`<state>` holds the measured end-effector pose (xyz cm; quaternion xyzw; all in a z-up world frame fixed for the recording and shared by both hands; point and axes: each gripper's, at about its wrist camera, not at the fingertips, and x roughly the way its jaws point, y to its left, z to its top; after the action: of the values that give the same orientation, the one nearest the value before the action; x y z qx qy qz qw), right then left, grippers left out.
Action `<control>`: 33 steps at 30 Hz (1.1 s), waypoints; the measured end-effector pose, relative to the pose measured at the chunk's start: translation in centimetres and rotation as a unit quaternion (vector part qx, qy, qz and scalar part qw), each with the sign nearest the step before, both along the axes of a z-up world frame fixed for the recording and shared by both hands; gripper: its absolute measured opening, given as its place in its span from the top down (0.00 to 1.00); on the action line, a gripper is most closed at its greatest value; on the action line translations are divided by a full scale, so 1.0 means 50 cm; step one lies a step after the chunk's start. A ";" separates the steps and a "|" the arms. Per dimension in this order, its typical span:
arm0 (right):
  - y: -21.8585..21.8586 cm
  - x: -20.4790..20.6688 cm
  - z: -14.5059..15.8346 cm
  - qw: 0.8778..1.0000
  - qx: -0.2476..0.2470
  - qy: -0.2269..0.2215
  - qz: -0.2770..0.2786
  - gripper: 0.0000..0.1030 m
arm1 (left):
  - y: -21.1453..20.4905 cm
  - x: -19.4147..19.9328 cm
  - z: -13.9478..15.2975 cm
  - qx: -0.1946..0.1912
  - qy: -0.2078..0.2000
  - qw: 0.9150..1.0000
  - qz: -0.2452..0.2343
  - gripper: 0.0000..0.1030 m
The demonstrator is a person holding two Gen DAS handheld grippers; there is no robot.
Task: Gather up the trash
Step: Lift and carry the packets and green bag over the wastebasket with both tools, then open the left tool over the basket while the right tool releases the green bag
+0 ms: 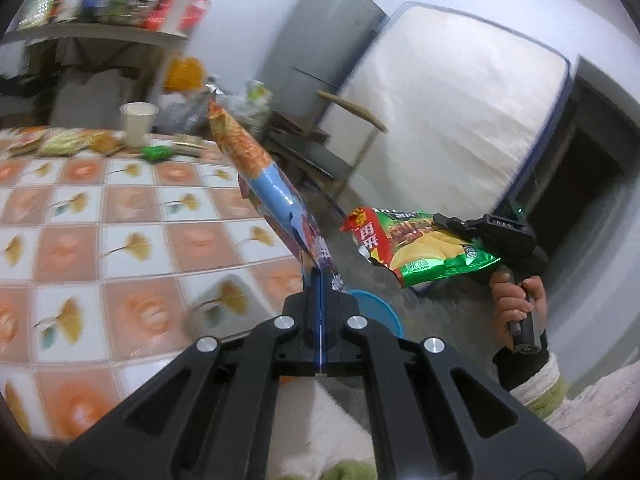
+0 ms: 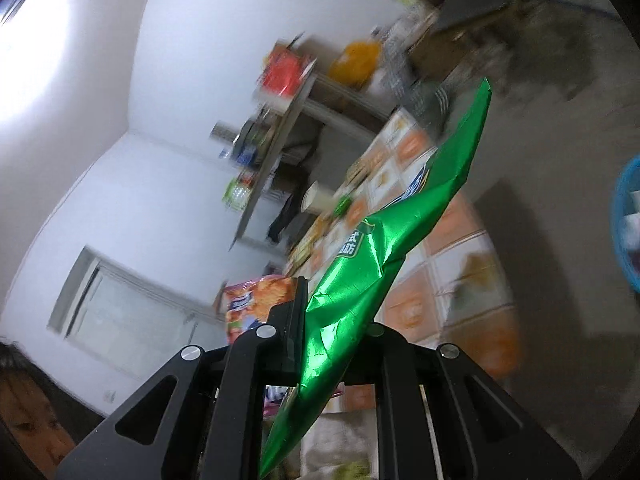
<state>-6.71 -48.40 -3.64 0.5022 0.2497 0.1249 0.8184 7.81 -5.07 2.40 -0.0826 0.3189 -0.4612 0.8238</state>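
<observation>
Both grippers carry snack wrappers off the table's edge. Left gripper point(image 1: 321, 280): jaws pressed together on the bottom edge of a flattened blue and orange snack bag point(image 1: 256, 168), which stands up and leans away over the corner of the tiled tablecloth point(image 1: 120, 232). The bag is glossy and creased, with an orange food print on its upper half, blue lower down and a torn purple patch near the grip.

Right gripper point(image 2: 336, 300): clamped on a green chip bag point(image 2: 384, 240), crumpled foil, shiny, with a dark green badge with white characters. From the left wrist view, the same bag point(image 1: 424, 248) shows potato chips and a red band, held out beyond the table by the person's hand point(image 1: 516, 304).

Blue basin point(image 1: 376, 308) sits below the left gripper, on the floor. A paper cup point(image 1: 138, 122) and more wrappers point(image 1: 60, 142) remain at the table's far edge, blurred.
</observation>
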 end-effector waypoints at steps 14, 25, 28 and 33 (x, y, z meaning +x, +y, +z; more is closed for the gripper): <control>-0.240 -0.261 -0.161 0.971 0.033 0.079 -0.225 0.88 | -0.412 -0.042 -0.044 0.079 0.015 0.978 -0.194 1.00; -0.359 -0.185 -0.365 0.953 0.093 0.125 -0.260 0.88 | -0.626 -0.026 -0.110 0.107 0.033 0.969 -0.220 1.00; -0.380 -0.164 -0.390 0.950 0.093 0.133 -0.267 0.88 | -0.703 -0.013 -0.132 0.112 0.041 0.967 -0.225 1.00; -0.417 -0.149 -0.421 0.949 0.108 0.118 -0.272 0.86 | -0.812 0.018 -0.189 0.099 0.102 0.961 -0.238 1.00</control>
<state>-14.16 -69.25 -24.69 0.6474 0.1836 -0.1369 0.7270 8.71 -45.67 -7.05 0.0311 0.4553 -0.5998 0.6573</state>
